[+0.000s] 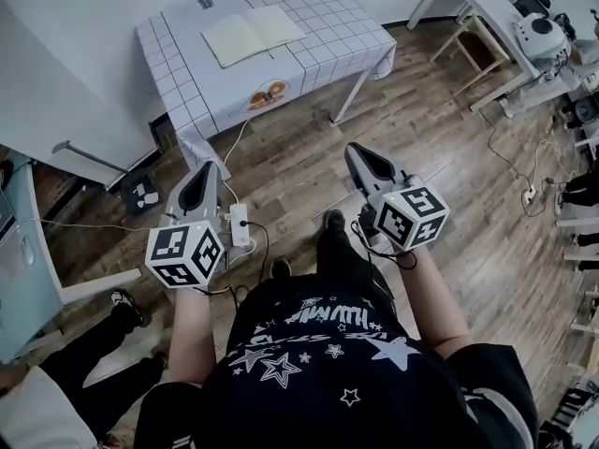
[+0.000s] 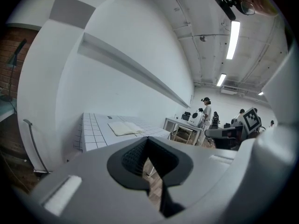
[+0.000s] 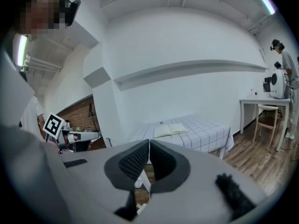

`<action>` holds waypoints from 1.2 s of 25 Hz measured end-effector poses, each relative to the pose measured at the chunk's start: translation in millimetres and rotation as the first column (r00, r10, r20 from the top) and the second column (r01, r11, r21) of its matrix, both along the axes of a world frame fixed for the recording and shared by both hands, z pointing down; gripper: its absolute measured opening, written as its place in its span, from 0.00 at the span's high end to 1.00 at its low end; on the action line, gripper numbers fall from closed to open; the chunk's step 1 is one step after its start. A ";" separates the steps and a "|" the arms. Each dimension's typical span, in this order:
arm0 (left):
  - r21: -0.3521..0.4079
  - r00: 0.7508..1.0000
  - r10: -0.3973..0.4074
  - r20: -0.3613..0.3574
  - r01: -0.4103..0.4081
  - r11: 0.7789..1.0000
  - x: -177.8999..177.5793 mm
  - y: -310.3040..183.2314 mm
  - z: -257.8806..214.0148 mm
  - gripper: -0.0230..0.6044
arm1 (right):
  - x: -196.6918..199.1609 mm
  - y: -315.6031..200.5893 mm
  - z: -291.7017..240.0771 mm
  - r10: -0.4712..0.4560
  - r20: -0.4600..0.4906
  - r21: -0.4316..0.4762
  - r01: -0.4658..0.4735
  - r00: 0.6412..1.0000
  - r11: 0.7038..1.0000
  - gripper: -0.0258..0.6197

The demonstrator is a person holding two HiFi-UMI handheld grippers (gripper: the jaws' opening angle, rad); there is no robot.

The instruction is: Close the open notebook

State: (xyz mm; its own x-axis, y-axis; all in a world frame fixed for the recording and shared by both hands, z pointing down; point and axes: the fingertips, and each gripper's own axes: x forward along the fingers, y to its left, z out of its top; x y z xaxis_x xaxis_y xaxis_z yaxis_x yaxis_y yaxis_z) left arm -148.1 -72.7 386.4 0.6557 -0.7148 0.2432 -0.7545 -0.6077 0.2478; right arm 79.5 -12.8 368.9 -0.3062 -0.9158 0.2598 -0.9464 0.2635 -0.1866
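The open notebook (image 1: 253, 34) lies flat with cream pages up on a table with a white checked cloth (image 1: 187, 82), far ahead of me across the wooden floor. My left gripper (image 1: 208, 170) and right gripper (image 1: 358, 153) are held out at waist height, both pointing at the table and well short of it. Both are shut with nothing between the pads. In the left gripper view the notebook (image 2: 126, 128) shows beyond the shut left gripper (image 2: 147, 140). The right gripper view shows the notebook (image 3: 169, 129) above the shut right gripper (image 3: 149, 141).
A white power strip (image 1: 240, 224) and cables lie on the floor between me and the table. A white desk with a machine (image 1: 541, 36) and a wooden chair (image 1: 477, 50) stand at the right. Another person's legs (image 1: 84, 363) are at the lower left.
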 end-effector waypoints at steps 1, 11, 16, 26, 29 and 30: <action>0.001 1.000 -0.005 0.005 0.005 1.000 2.2 -2.2 0.7 0.95 | 1.9 -5.8 2.5 -0.011 0.002 -0.001 0.011 1.000 1.000 0.94; -0.014 0.989 -0.143 0.048 0.144 0.990 39.7 -58.2 3.9 0.95 | 33.5 -113.0 7.2 -0.182 0.000 0.021 0.182 0.983 0.983 0.94; -0.014 0.974 -0.216 0.072 0.218 0.976 70.6 -95.3 -2.3 0.95 | 65.5 -167.7 0.5 -0.252 -0.024 0.025 0.253 0.967 0.967 0.94; -0.014 0.907 -0.410 0.091 0.413 0.910 100.5 -131.5 -2.7 0.95 | 94.6 -237.1 19.1 -0.441 -0.038 -0.019 0.440 0.897 0.898 0.94; -0.026 0.884 -0.454 0.110 0.459 0.888 104.2 -131.3 0.5 0.95 | 87.4 -250.7 20.8 -0.492 -0.024 -0.017 0.492 0.870 0.870 0.94; -0.030 0.880 -0.460 0.118 0.466 0.884 106.0 -131.8 1.4 0.95 | 83.8 -254.5 21.3 -0.506 -0.017 -0.015 0.505 0.863 0.863 0.94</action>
